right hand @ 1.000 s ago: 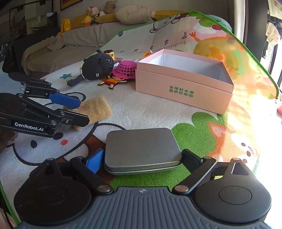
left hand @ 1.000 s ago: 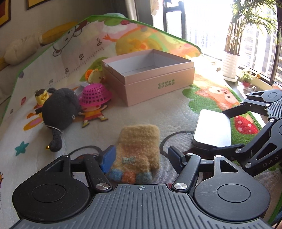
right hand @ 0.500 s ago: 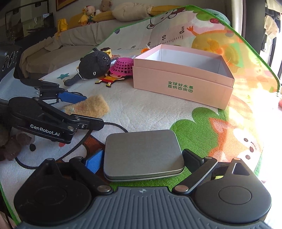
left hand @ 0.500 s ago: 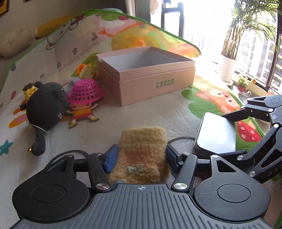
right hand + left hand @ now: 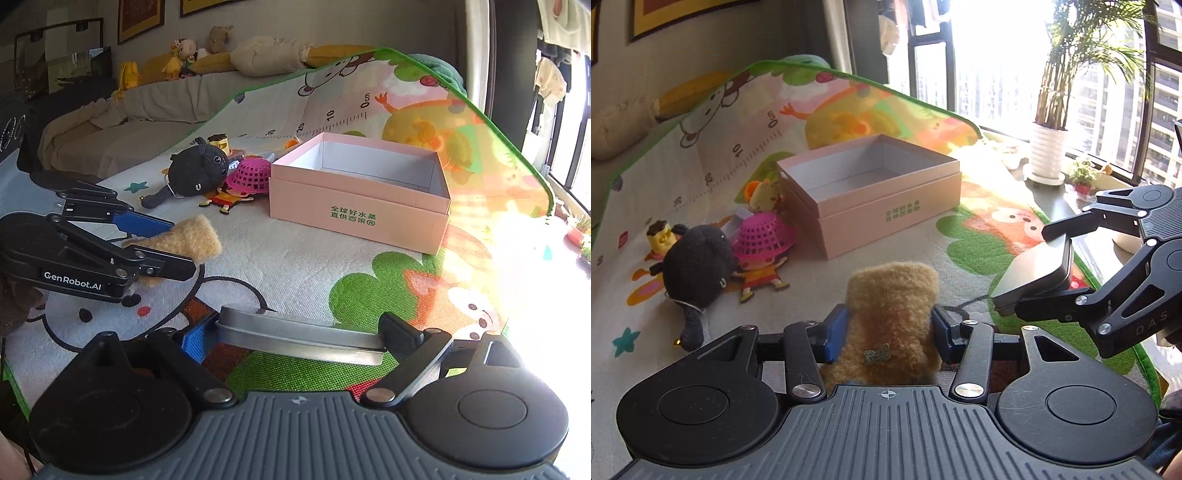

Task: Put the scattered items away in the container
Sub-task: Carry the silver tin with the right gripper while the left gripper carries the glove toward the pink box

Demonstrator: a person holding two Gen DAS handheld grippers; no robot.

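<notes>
Left fingers (image 5: 890, 328) closing on fuzzy pouch (image 5: 892, 310), long axis pointing toward the box (image 5: 871, 192).

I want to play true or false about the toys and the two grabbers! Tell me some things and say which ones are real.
1. The left gripper has the fuzzy tan pouch between its closing jaws. True.
2. The right gripper is empty. False: it holds a flat metal tin, lifted off the play mat.
3. The pink box already has toys in it. False: what shows of its inside is bare.
4. The black plush toy lies on the mat beside the pink basket. True.
5. The pink basket sits inside the box. False: it is on the mat, outside the box.
</notes>
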